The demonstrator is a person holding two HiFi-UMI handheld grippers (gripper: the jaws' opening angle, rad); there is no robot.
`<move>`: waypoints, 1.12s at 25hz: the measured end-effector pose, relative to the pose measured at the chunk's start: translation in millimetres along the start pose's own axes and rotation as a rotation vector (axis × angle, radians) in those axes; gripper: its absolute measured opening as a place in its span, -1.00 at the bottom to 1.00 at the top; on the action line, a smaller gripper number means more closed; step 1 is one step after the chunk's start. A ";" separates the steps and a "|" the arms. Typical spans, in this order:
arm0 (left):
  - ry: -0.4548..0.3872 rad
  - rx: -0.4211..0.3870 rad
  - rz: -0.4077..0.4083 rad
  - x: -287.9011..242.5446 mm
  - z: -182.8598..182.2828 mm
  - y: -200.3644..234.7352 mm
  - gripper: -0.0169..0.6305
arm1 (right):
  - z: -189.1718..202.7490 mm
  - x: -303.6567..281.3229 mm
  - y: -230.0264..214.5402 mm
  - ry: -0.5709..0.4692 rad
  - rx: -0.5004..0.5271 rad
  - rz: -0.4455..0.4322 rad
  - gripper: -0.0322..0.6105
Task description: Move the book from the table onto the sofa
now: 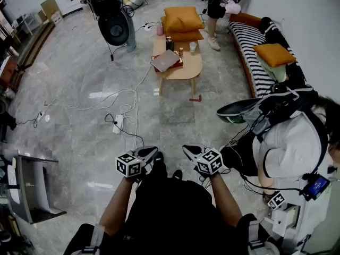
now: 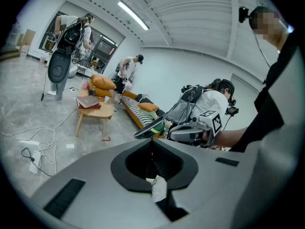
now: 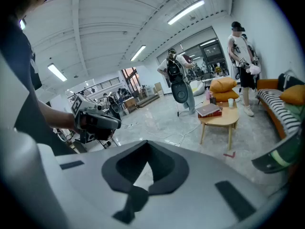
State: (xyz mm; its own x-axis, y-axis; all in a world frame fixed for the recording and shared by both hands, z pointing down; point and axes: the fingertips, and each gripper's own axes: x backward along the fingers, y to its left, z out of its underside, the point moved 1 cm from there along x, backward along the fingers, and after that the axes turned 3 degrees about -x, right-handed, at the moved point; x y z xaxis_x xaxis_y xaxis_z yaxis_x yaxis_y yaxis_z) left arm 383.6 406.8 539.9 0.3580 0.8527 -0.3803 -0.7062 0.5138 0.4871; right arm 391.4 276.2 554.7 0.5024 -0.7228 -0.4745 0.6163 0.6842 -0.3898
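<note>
Closest in the head view, the left gripper [image 1: 149, 153] and right gripper [image 1: 190, 152] hang side by side at 6 o'clock, each with its jaws pressed together and nothing between them. Well apart at 12 o'clock, the book [image 1: 166, 60] lies on the low wooden table [image 1: 187, 71]. The striped sofa [image 1: 254, 53] stands at 2 o'clock.

From the left gripper view, the closed left gripper [image 2: 153, 163] has the book [image 2: 88, 101] far off at 10 o'clock on the table [image 2: 96, 113]. The sofa [image 2: 137, 110] runs just right of it.

From the right gripper view, the closed right gripper [image 3: 144, 171] has the book [image 3: 208, 109] far off at 1 o'clock on the table [image 3: 223, 119], with the sofa [image 3: 276, 107] at 2 o'clock.
</note>
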 end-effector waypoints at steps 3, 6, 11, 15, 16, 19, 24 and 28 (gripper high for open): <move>0.001 0.000 0.001 2.4 -2.2 -0.5 -0.92 | -4.1 0.9 2.5 -0.004 -0.002 0.002 -0.88; 0.002 -0.002 0.001 3.1 -5.7 -0.5 -0.92 | -7.3 0.8 2.8 -0.001 -0.001 0.004 -0.88; 0.009 -0.007 0.001 5.3 -10.7 0.1 -0.92 | -12.4 -1.6 4.0 0.007 -0.006 0.003 -0.88; 0.002 0.002 -0.003 8.1 -15.3 3.9 -0.92 | -17.5 -6.3 5.2 0.018 -0.002 -0.001 -0.88; 0.001 0.004 -0.004 8.4 -15.5 4.8 -0.92 | -18.0 -7.6 5.2 0.022 -0.001 -0.003 -0.88; -0.003 0.013 -0.005 9.2 -15.4 8.8 -0.92 | -19.3 -12.5 6.3 0.029 -0.007 -0.018 -0.88; 0.002 0.035 0.000 11.5 -15.2 25.4 -0.92 | -23.9 -26.2 2.3 0.051 -0.039 -0.007 -0.88; 0.011 0.047 0.016 10.9 -24.2 49.1 -0.92 | -34.1 -40.6 -9.4 0.065 -0.055 0.030 -0.88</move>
State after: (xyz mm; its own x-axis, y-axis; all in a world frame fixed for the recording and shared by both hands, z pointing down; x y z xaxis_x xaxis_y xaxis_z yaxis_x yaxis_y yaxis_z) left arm 338.1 439.0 540.6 0.3402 0.8601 -0.3802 -0.6822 0.5040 0.5297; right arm 344.5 302.5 550.7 0.4785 -0.6956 -0.5359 0.5664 0.7109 -0.4169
